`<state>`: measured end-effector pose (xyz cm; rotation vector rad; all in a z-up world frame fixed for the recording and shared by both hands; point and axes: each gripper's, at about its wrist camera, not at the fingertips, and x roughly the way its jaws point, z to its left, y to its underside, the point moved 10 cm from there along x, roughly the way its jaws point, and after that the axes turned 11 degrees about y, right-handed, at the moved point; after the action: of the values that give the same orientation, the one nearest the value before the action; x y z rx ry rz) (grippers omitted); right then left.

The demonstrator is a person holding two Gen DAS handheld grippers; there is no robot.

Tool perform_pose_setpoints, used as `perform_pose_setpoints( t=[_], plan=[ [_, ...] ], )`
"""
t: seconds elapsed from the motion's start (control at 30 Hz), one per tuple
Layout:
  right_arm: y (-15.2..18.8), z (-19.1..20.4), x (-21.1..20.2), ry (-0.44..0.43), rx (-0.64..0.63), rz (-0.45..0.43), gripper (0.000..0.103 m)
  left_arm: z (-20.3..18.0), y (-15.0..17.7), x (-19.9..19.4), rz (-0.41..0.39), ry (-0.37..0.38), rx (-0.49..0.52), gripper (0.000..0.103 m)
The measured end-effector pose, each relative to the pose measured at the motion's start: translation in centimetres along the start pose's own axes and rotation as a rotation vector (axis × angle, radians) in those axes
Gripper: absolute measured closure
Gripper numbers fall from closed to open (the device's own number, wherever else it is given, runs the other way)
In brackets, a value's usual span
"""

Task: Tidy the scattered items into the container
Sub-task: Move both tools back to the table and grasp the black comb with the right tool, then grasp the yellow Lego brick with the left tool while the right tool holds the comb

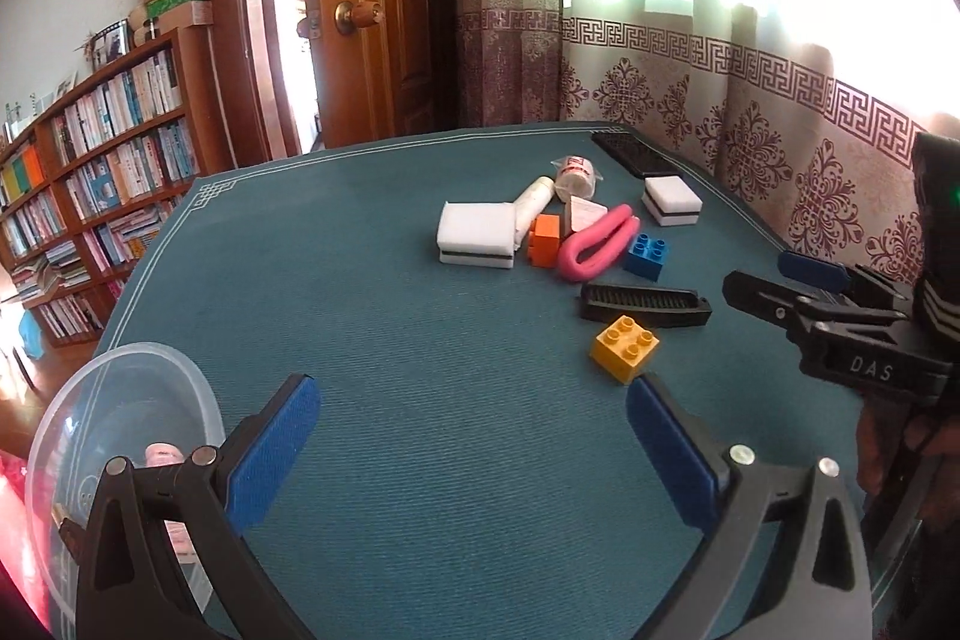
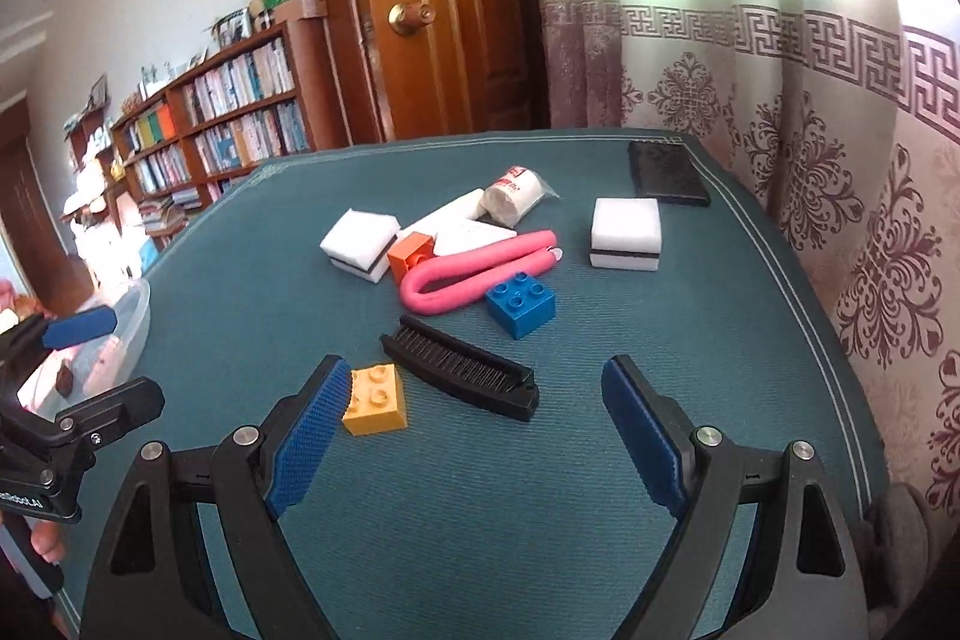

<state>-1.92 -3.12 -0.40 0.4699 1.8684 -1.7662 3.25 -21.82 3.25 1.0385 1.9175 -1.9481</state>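
Both our grippers, left [image 1: 474, 430] and right [image 2: 474, 424], gape empty; yellow brick [image 2: 375, 399] touches right's left finger, brush [image 2: 462, 375] just ahead; brick light, rigid, slick, pinch flat sides, bowl [image 1: 90, 400] by left's left finger

We see the bench [image 2: 240, 280] carrying a cluster of items; nearest us lies a toy brick [image 2: 375, 399], just left of the brush [image 2: 462, 376]; behind them the foam tube [image 2: 474, 268], with sponges [image 2: 626, 233] either side; the container [image 1: 120, 400] sits at the bench's left edge.
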Motion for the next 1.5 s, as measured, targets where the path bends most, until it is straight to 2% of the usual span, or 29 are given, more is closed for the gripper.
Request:
perform_pose_setpoints(
  t=[0.17, 0.23, 0.47, 0.57, 0.6, 0.63, 0.73, 0.87, 0.93, 1.03, 1.13, 1.37, 1.5],
  plan=[
    [0.9, 0.8, 2.6, 0.003, -0.128, 0.031, 0.016, -1.4, 0.9, 2.1, 0.052, 0.025, 0.014, 0.0],
    [1.0, 1.0, 3.7, -0.003, -0.159, 0.043, 0.02, -1.6, 1.2, 2.8, 0.068, 0.028, 0.019, 0.0],
    [0.6, 2.4, 5.6, -0.058, -0.242, 0.07, 0.025, -0.6, 2.0, 4.1, 0.104, 0.022, -0.015, 0.0],
    [0.6, 2.9, 6.5, -0.083, -0.267, 0.102, 0.036, -0.1, 2.1, 4.5, 0.109, 0.022, -0.038, 0.0],
    [0.7, 2.9, 7.0, -0.076, -0.274, 0.119, 0.046, 0.1, 2.2, 4.5, 0.11, 0.023, -0.044, 0.0],
    [0.8, 2.8, 7.6, -0.077, -0.28, 0.143, 0.05, 0.3, 2.2, 4.6, 0.111, 0.023, -0.049, 0.0],
    [0.7, 2.5, 7.9, -0.114, -0.243, 0.171, 0.05, 0.5, 2.3, 4.6, 0.115, 0.02, -0.051, 0.0],
    [0.7, 2.7, 7.6, -0.122, -0.232, 0.165, 0.052, 0.8, 2.2, 4.7, 0.113, 0.016, -0.053, 0.0],
    [1.1, 3.3, 7.1, -0.127, -0.247, 0.167, 0.06, 0.9, 2.1, 4.9, 0.115, 0.02, -0.061, 0.0],
    [1.8, 3.5, 6.6, -0.07, -0.289, 0.165, 0.067, 0.8, 1.9, 5.2, 0.117, 0.02, -0.061, 0.0],
    [2.9, 3.3, 5.8, -0.055, -0.283, 0.189, 0.075, 0.5, 1.8, 5.4, 0.12, 0.018, -0.051, 0.0],
    [4.1, 1.8, 4.4, -0.029, -0.193, 0.206, 0.075, -0.8, 1.7, 6.3, 0.135, 0.032, -0.032, 0.0],
    [4.0, 0.7, 4.4, 0.018, -0.153, 0.206, 0.075, -2.2, 1.0, 7.0, 0.135, 0.052, -0.006, 0.0]
  ],
)
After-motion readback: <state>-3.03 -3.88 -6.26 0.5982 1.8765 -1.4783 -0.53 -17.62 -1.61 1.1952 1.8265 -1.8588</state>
